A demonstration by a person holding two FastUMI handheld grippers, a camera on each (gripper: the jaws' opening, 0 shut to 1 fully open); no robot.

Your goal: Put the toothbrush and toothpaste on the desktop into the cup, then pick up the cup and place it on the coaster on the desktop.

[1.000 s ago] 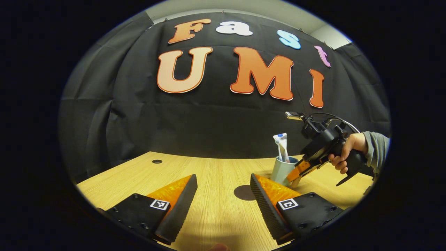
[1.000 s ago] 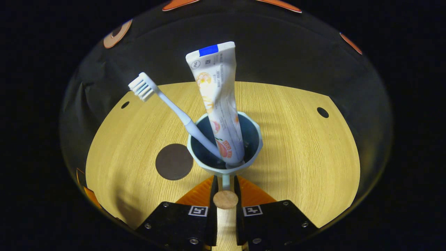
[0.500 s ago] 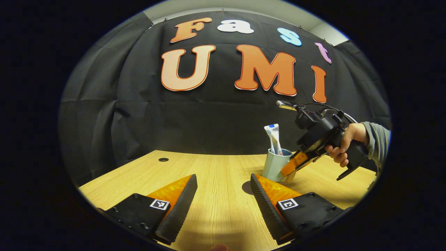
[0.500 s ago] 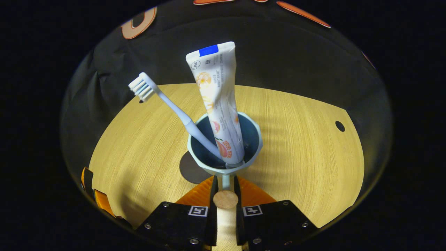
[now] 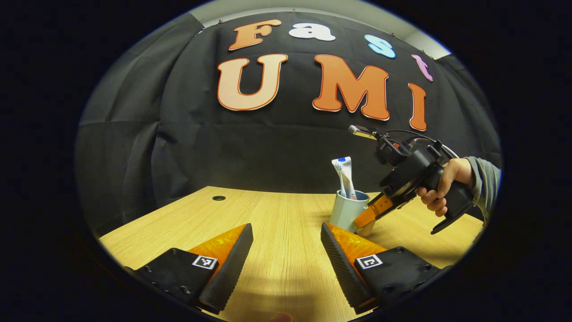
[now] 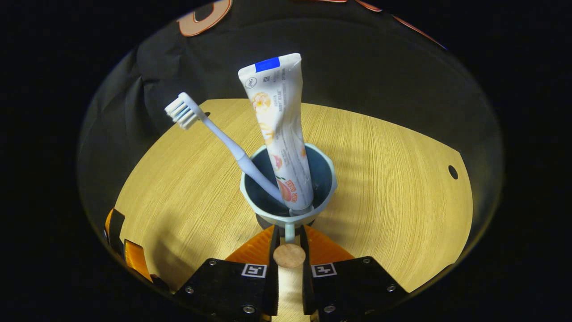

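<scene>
The brush [image 6: 210,129] and paste [image 6: 279,129] stand in the cup [image 6: 326,188]. The right tongs [image 6: 289,241] pinch its handle, apparently over the coaster, a dark sliver at 6 o'clock under it; lowering remains. The left tongs [image 5: 286,250] gape, idle above the counter [image 5: 277,214].

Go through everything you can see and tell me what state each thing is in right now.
Cup: upright, gripped by its handle.
Toothbrush: in the cup, head up, leaning.
Toothpaste: in the cup, standing, cap end down.
Right gripper: shut on the cup's handle.
Left gripper: open, holding nothing.
Coaster: dark edge showing under the cup.
</scene>
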